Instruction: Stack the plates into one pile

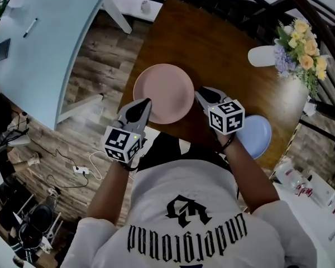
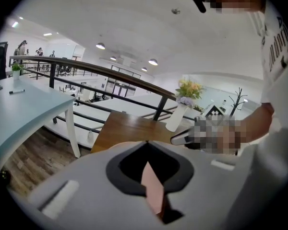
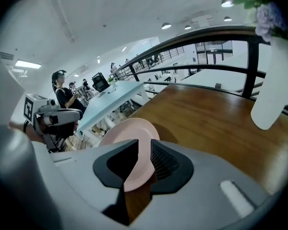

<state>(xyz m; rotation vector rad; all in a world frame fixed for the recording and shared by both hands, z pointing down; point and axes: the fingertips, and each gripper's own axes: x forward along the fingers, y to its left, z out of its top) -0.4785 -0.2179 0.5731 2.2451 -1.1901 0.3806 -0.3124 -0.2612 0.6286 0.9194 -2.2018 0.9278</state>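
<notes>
A pink plate (image 1: 163, 92) lies near the front edge of the brown wooden table (image 1: 212, 49). A blue plate (image 1: 255, 135) sits at the table's front right corner, partly hidden behind my right gripper's marker cube. My right gripper (image 1: 202, 96) is at the pink plate's right rim. In the right gripper view the pink plate (image 3: 129, 138) runs into the narrow gap of my right gripper (image 3: 141, 150), whose jaws are closed on the rim. My left gripper (image 1: 147, 104) is shut, its tips over the plate's near left rim. A pink sliver (image 2: 152, 190) shows through the left gripper (image 2: 146, 145).
A white vase (image 1: 265, 56) with yellow and purple flowers (image 1: 301, 46) stands at the table's far right. A black railing runs behind the table. A pale blue table (image 1: 50, 43) stands to the left over wood flooring. Other people sit far off in the right gripper view.
</notes>
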